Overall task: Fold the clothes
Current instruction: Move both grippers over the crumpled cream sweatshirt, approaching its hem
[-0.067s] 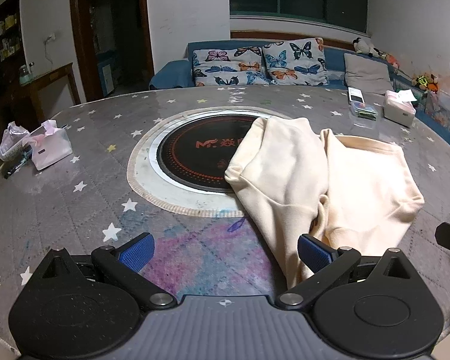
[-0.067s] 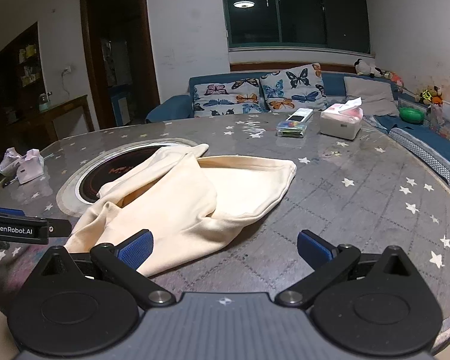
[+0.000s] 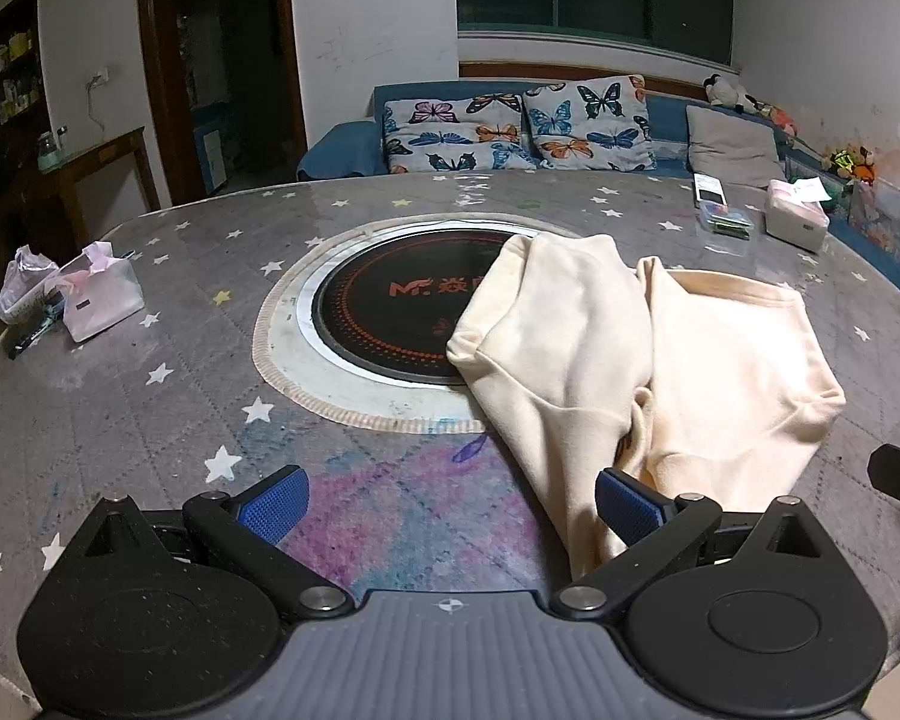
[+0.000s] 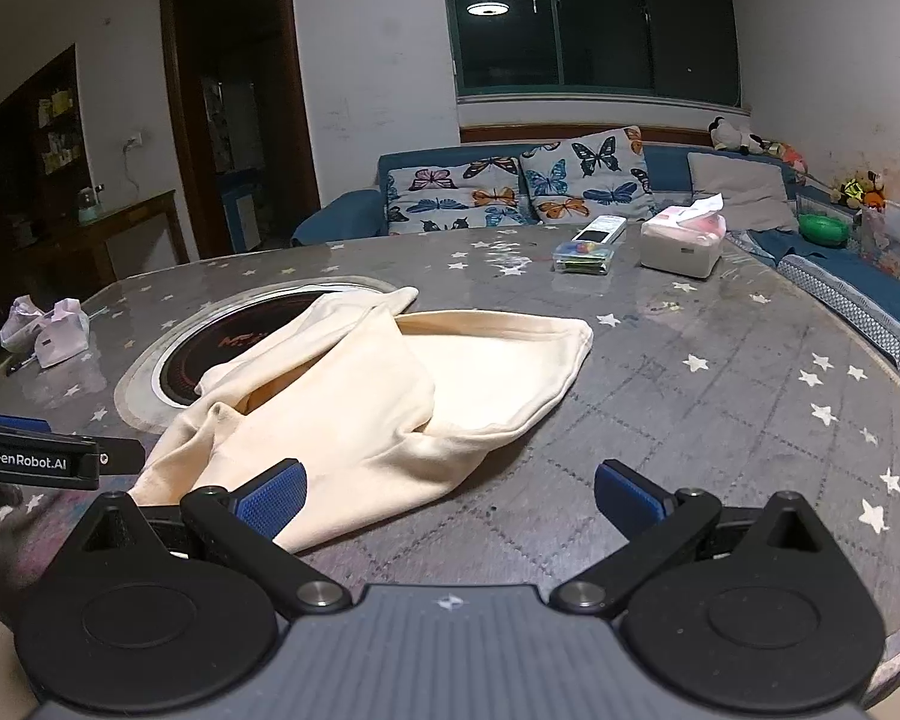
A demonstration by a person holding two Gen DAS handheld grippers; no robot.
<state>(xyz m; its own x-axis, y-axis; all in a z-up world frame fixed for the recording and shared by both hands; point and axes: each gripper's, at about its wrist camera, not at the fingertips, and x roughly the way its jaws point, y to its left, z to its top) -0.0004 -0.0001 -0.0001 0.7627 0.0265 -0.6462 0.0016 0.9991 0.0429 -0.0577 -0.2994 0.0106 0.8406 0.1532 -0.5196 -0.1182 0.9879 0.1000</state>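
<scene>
A cream garment point(image 3: 642, 372) lies crumpled in two lobes on the round grey star-patterned table point(image 3: 150, 420), partly over the black cooktop point(image 3: 390, 312). It also shows in the right wrist view point(image 4: 390, 396). My left gripper point(image 3: 450, 504) is open and empty at the near edge, its right finger beside the garment's near tip. My right gripper point(image 4: 450, 498) is open and empty, its left finger at the garment's near edge. The left gripper's side point(image 4: 36, 459) shows at the left of the right wrist view.
A pink tissue pack point(image 3: 99, 300) and a bag sit at the table's left. A white tissue box point(image 4: 681, 243), a small plastic box point(image 4: 582, 258) and a remote point(image 4: 600, 229) sit at the far right. A blue sofa point(image 3: 510, 138) with butterfly cushions stands behind.
</scene>
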